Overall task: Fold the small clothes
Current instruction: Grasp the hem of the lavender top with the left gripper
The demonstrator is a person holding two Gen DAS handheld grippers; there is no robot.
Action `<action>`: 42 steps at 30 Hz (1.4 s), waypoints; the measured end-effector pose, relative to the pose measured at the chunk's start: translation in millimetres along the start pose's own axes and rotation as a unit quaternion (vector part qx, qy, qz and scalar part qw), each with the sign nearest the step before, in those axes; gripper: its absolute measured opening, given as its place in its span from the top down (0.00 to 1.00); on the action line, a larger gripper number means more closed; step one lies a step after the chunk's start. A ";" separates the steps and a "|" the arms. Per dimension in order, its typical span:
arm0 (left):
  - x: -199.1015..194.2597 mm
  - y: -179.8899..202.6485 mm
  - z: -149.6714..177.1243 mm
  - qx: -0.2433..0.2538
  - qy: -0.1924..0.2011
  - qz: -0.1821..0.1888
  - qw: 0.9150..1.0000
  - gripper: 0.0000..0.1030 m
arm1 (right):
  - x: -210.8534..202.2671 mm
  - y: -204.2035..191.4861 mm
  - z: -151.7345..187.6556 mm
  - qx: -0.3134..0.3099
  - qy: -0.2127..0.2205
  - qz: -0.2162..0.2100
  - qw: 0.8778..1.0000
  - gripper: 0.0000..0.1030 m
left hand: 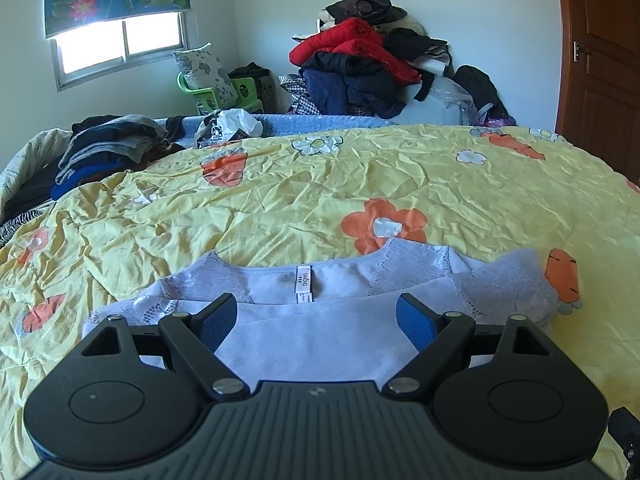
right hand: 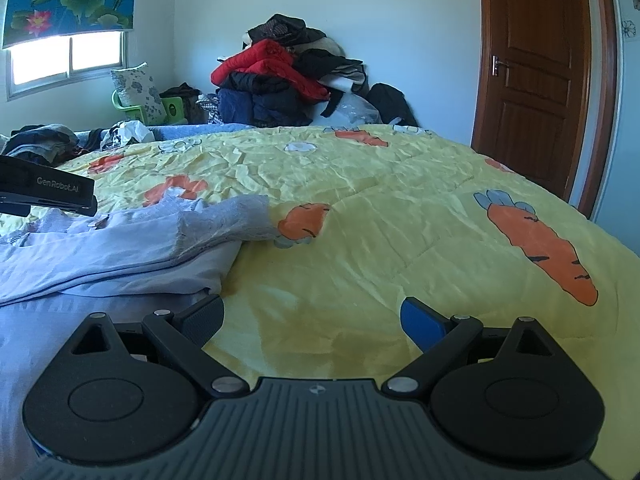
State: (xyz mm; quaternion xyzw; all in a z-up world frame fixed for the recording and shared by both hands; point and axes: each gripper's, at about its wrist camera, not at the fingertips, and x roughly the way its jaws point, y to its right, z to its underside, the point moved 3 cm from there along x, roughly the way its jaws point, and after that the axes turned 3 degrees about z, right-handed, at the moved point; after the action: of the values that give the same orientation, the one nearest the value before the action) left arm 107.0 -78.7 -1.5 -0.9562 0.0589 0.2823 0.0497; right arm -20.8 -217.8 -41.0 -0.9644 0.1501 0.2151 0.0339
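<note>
Yellow bedding printed with carrots and flowers, the quilt (left hand: 280, 200) fills both views, a little crumpled. Nearest, at the bottom of the left wrist view, the left tool (left hand: 316, 316) stands wide open with nothing between its pads, poised over the white lace-trimmed top (left hand: 320, 344) lying flat, neckline and label away from the camera. In the right wrist view the right tool (right hand: 314, 318) is likewise spread and empty, just beside the top's right edge at lower left, over bare quilt. A pinch here could gather quilt along with the thin fabric, or catch only one layer, dragging the fold askew; the lace sleeve may snag. Farther back, a heap of jackets (left hand: 360, 68) sits against the wall, with a window (left hand: 120, 44) at upper left.
</note>
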 end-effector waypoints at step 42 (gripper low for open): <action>-200.7 -151.1 197.8 -0.060 -0.178 0.239 0.953 0.15 | -118.8 47.4 60.6 -0.062 -0.166 -0.314 0.933 0.26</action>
State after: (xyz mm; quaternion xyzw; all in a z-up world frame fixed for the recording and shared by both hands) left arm -144.8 112.9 -47.9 -0.8495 0.2588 0.4548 -0.0675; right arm -162.2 -222.5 -45.4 -0.9129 -0.1820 0.3596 0.0639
